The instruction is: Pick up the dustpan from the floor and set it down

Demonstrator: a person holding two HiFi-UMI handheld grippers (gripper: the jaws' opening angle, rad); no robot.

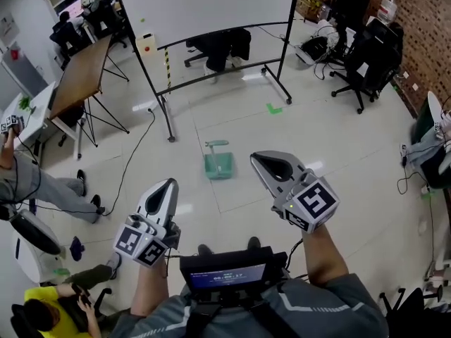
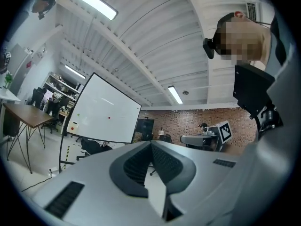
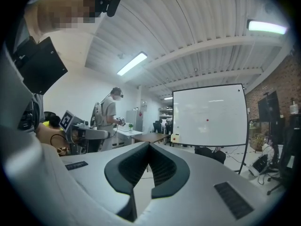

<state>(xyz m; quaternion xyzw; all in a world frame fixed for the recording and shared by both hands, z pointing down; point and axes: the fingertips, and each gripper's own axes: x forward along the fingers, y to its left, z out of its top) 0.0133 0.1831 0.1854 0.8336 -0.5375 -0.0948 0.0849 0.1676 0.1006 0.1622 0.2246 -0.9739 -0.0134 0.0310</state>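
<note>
Right gripper (image 1: 258,158) jaws together, dustpan (image 1: 219,165) small, indistinct

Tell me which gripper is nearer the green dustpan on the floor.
Right, slightly. In the head view the right gripper hangs just right of the dustpan; the left gripper is lower-left, farther off. Neither touches it.

Pale tiled floor (image 1: 352,153); wheeled whiteboard (image 1: 204,5); wooden table (image 1: 81,72); brick wall (image 1: 423,27); ceiling strip lights (image 2: 94,3).
</note>
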